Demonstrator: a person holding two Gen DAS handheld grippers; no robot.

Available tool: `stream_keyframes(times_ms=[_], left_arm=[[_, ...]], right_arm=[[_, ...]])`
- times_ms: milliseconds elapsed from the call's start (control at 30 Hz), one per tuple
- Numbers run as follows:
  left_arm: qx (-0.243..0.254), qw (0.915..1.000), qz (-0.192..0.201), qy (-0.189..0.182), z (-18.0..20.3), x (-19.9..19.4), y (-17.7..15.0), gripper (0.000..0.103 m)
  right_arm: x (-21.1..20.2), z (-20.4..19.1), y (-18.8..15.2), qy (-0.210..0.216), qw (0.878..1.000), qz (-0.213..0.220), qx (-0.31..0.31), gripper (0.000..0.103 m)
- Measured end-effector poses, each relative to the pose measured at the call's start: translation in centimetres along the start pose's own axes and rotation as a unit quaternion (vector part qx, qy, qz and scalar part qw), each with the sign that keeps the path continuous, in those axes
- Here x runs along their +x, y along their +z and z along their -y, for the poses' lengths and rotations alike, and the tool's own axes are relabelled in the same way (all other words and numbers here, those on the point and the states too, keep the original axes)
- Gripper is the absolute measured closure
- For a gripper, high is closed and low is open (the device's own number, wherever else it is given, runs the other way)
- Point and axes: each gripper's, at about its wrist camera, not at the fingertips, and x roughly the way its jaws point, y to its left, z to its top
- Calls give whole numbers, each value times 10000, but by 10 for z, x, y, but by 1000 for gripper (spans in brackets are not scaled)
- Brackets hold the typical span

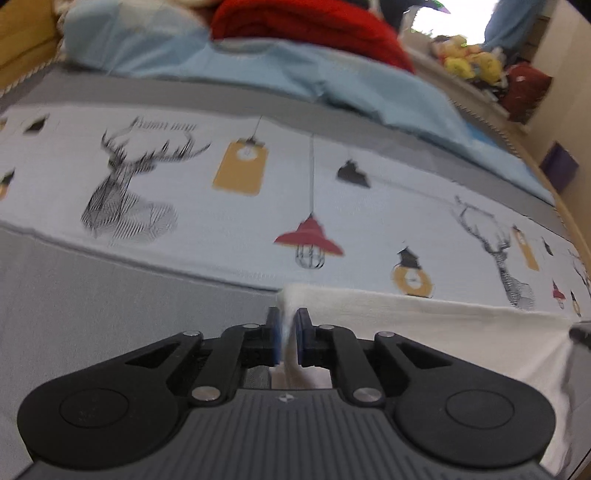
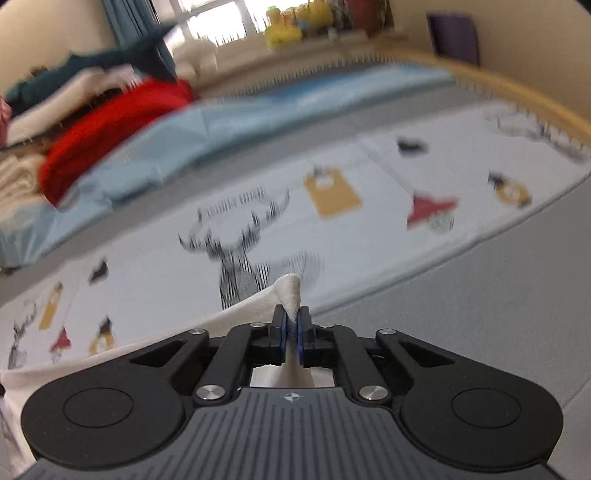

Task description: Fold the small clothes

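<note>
A small white garment (image 1: 424,325) is stretched between my two grippers above a bed. In the left wrist view my left gripper (image 1: 289,325) is shut on the garment's left corner, which pokes up between the blue pads, and the cloth runs off to the right. In the right wrist view my right gripper (image 2: 291,325) is shut on the other corner of the white garment (image 2: 221,325), and the cloth runs off to the left. Both views are motion-blurred.
Below lies a pale printed sheet (image 1: 221,206) with deer and lamp drawings, on a grey bed cover (image 1: 92,295). Behind are a light blue blanket (image 1: 295,74), a red folded cloth (image 1: 314,26) and a wooden bed rail (image 2: 517,92). Plush toys (image 1: 469,62) sit by the window.
</note>
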Motion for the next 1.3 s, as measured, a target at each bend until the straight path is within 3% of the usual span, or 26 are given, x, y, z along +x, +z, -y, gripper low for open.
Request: stream_keyframes(times_ms=[67,167,267,367,433,500,567,667,767,967,1000,1033,1067,1100,1233,1300], left_arm=[[-123,9997,-193,-115,-8,-1,-4,91],[84,9979,-482,-426,-7,-5,-13,91],[682,9924,-759,-688,4,-11,-29,91],[1415,9794,-1232,-740,14,-10,-56,87],[1798,9661,-1771,-533,14,0,-78,87],[2076,9604,-1826,-351,14,-1,-91,83],[1886,9654,-1768,-355,9,-11,-91,83],[1414,9738,-1731,-428,-2,-29,-93,83],[1196,9764,-1734,-483,0,-42,-104,78],[545,9824,-1785,47,-2,-44,-132,77],[464,9831,-1767,75,-2,-44,-135,80],[424,9842,-1717,90,-2,-45,-138,89],[435,9847,-1683,95,-1,-47,-141,96],[493,9850,-1647,123,1,-48,-142,98],[555,9885,-1394,165,0,-59,-143,99],[570,9870,-1494,189,-2,-55,-144,98]], right_arm=[[1,2,-1,-123,9998,-110,87,79],[-10,5,-5,84,9997,-217,-50,79],[-22,7,-15,301,9974,-553,-337,79],[-32,11,-34,610,9887,-1135,-767,78],[-36,11,-53,440,9788,-1550,-1266,73],[-39,18,-72,266,9673,-1925,-1631,63],[-44,24,-79,302,9644,-2081,-1603,56],[-58,31,-86,351,9631,-2072,-1679,56],[-65,36,-93,407,9604,-2142,-1735,56],[-73,37,-106,241,9572,-2199,-1865,58],[-74,37,-105,225,9595,-2145,-1812,63],[-76,37,-105,234,9613,-2098,-1771,67],[-77,36,-106,255,9624,-2063,-1746,78],[-78,34,-106,273,9633,-2011,-1760,96],[-88,28,-106,213,9709,-1600,-1767,99],[-84,33,-109,-3,9719,-1755,-1571,99]])
